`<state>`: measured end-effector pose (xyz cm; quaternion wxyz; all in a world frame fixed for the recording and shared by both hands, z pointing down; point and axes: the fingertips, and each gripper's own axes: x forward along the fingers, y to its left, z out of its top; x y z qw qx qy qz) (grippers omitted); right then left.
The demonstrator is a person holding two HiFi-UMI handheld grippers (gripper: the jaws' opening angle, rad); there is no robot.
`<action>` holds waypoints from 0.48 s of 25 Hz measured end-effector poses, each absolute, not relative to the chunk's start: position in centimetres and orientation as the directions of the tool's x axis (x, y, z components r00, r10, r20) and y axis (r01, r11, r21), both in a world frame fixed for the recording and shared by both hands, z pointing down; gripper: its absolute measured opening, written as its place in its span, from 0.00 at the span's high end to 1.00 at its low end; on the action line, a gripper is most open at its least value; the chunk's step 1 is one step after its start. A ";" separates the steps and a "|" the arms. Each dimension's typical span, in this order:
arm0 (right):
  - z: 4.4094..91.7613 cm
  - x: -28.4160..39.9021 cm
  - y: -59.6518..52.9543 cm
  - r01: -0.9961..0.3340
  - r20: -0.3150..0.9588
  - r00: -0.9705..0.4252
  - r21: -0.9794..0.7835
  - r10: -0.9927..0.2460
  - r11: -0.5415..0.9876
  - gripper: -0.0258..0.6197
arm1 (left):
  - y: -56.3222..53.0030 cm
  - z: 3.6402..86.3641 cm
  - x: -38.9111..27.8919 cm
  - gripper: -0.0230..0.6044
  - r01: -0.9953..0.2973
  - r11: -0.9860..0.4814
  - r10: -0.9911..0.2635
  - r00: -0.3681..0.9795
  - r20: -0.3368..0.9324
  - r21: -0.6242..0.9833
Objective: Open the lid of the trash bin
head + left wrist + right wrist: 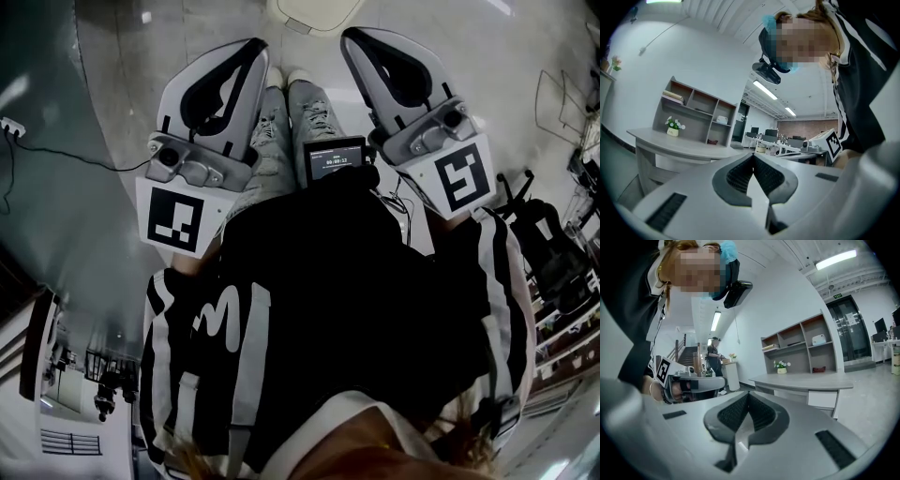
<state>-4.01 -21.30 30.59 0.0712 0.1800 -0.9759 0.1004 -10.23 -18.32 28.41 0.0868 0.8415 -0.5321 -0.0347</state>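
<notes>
bright, even office light comes down from ceiling strip lights (836,258), with a white glare where each tube burns out. the pale floor (112,103) shows a dull sheen. every view bows at the edges and goes black in the corners. the left gripper (753,157) looks soft up close.

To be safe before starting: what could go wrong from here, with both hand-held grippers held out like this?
1. The left hand-held gripper and right hand-held gripper are shut and empty, so they might only push a lid.
2. Only the edge of a pale rounded object shows ahead; it may not be the bin.
3. The thin black floor cable at the left could catch a foot.
</notes>
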 end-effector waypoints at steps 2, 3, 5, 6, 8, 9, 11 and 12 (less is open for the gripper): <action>31.7 -4.2 -21.6 -0.364 0.184 -0.925 -0.175 -0.332 0.915 0.95 | -18.5 29.2 -10.2 0.96 -0.887 -0.422 -0.899 0.436 0.037 0.187; 32.4 -4.4 -21.7 -0.362 0.188 -0.925 -0.177 -0.330 0.915 0.95 | -18.5 29.8 -10.2 0.96 -0.886 -0.423 -0.899 0.437 0.039 0.189; 33.4 -4.8 -21.8 -0.357 0.189 -0.927 -0.184 -0.323 0.916 0.95 | -18.7 30.8 -10.2 0.96 -0.885 -0.422 -0.898 0.438 0.043 0.198; 33.8 -5.0 -21.8 -0.354 0.189 -0.928 -0.188 -0.320 0.916 0.95 | -18.8 31.2 -10.2 0.96 -0.884 -0.421 -0.898 0.438 0.045 0.203; 34.5 -5.2 -21.8 -0.348 0.194 -0.930 -0.195 -0.312 0.917 0.95 | -19.0 31.9 -10.0 0.96 -0.881 -0.421 -0.897 0.440 0.048 0.216; 34.7 -5.4 -21.8 -0.345 0.197 -0.931 -0.198 -0.308 0.917 0.95 | -19.0 32.2 -10.0 0.96 -0.880 -0.420 -0.896 0.441 0.049 0.223; 35.2 -5.6 -21.7 -0.341 0.204 -0.931 -0.204 -0.301 0.918 0.95 | -19.2 32.5 -10.2 0.96 -0.879 -0.419 -0.897 0.440 0.048 0.230; 35.4 -5.7 -21.7 -0.340 0.208 -0.931 -0.207 -0.299 0.917 0.95 | -19.2 32.6 -10.3 0.96 -0.879 -0.418 -0.897 0.439 0.047 0.232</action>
